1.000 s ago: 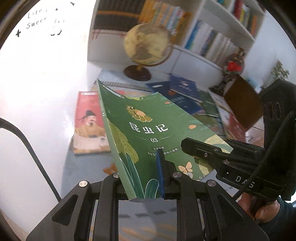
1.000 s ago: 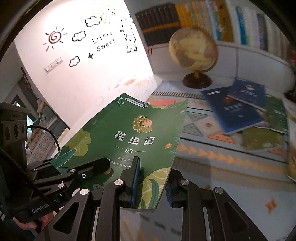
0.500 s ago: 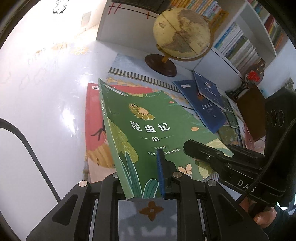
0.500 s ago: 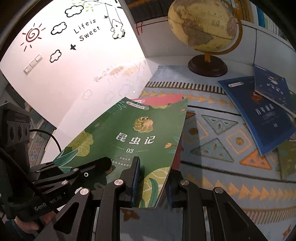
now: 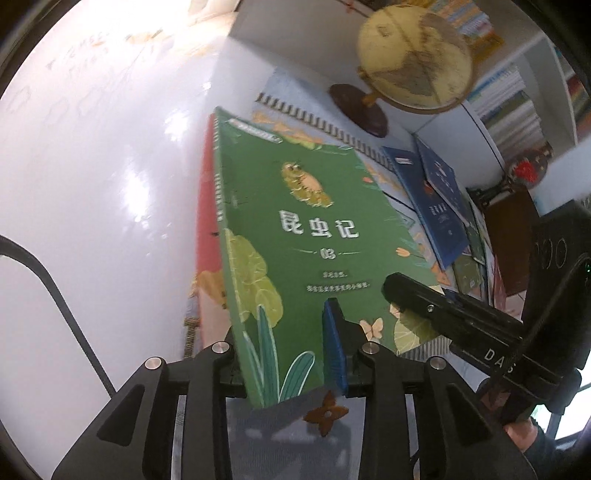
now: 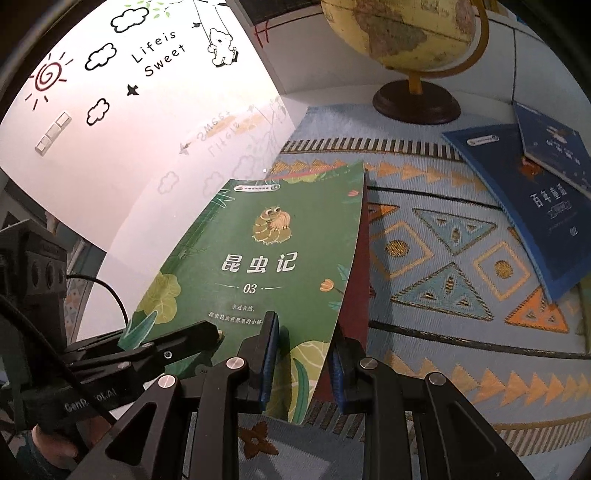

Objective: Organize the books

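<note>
A green book (image 5: 314, 236) with a caterpillar on its cover lies tilted over a red book (image 5: 207, 221) on the patterned rug. My left gripper (image 5: 284, 350) has the green book's near spine corner between its jaws, which are opening; the blue pad (image 5: 334, 347) rests by the cover without clamping. In the right wrist view my right gripper (image 6: 303, 365) is shut on the green book (image 6: 266, 258) at its near right edge. The red book (image 6: 360, 288) shows just beyond. The left gripper (image 6: 207, 328) reaches in from the left, the right gripper (image 5: 391, 291) from the right.
Two blue books (image 6: 528, 206) overlap on the rug (image 6: 443, 258) to the right. A globe (image 6: 402, 33) on a dark round base stands behind. A glossy white surface (image 5: 110, 184) lies left, below a wall with drawings. Bookshelves (image 5: 509, 110) fill the back right.
Both grippers have come down and forward with the green book, which now covers most of the red book. The left gripper's jaws have widened; the right gripper's have not.
</note>
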`<state>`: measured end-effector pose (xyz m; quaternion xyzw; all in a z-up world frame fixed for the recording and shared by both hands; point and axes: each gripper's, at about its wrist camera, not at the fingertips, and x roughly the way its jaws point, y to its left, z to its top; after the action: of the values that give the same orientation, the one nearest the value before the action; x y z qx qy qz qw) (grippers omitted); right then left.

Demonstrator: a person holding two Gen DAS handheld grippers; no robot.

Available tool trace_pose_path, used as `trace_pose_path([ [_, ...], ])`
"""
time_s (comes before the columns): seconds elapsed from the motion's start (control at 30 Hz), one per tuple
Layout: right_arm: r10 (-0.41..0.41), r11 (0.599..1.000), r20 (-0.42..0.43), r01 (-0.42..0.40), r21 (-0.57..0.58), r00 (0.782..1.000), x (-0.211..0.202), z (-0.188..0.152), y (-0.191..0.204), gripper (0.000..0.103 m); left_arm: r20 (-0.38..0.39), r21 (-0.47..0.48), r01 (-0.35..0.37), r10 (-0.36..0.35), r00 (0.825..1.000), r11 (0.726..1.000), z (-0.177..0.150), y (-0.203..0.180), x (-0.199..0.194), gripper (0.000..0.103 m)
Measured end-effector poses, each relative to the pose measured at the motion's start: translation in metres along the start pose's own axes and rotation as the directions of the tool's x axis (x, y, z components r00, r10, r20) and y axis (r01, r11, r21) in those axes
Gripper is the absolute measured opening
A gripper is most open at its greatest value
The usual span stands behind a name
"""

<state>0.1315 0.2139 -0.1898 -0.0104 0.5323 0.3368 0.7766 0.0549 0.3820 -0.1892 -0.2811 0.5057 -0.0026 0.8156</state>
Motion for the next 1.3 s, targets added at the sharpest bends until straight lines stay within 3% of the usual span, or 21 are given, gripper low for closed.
trace_pose_path([
  [0.27,-0.007,1.000,-0.026,0.008,0.027,1.000,0.012,-0.003,-0.007,0.024,-0.030,-0.055,-0.061,0.059,0.998,0.997,-0.014,0.017,0.004,0.027],
  [0.4,-0.016,0.999,-0.042,0.017,0.041,0.999,0.020,-0.005,-0.009,0.025,-0.011,-0.085,-0.049,0.048,0.999,0.995,-0.018,0.023,0.002,0.027],
  [0.57,-0.045,0.999,-0.093,0.046,0.009,0.995,0.025,-0.005,-0.008,0.028,0.009,-0.057,-0.140,0.140,0.990,0.989,-0.024,0.019,-0.005,0.027],
  [0.67,-0.056,0.998,-0.114,0.059,0.029,0.992,0.013,-0.014,-0.018,0.029,0.014,-0.073,-0.167,0.168,0.986,0.983,-0.031,0.023,-0.012,0.027],
  [0.87,-0.038,0.994,-0.066,0.045,0.097,0.997,-0.033,-0.043,-0.049,0.030,0.027,-0.082,-0.185,0.187,0.982,0.979,-0.049,0.012,-0.027,0.027],
  [1.0,-0.038,0.991,-0.009,0.039,0.130,0.999,-0.079,-0.071,-0.068,0.030,0.061,-0.035,-0.164,0.166,0.984,0.986,-0.060,-0.027,-0.035,0.027],
  [1.13,-0.056,0.988,0.044,0.049,0.148,0.997,-0.130,-0.100,-0.089,0.030,0.084,0.056,-0.116,0.111,0.990,0.992,-0.079,-0.091,-0.038,0.027],
  [1.3,-0.106,0.975,0.116,0.081,0.206,0.988,-0.210,-0.151,-0.129,0.033,0.057,0.185,-0.041,0.031,0.998,0.982,-0.120,-0.182,-0.031,0.028],
])
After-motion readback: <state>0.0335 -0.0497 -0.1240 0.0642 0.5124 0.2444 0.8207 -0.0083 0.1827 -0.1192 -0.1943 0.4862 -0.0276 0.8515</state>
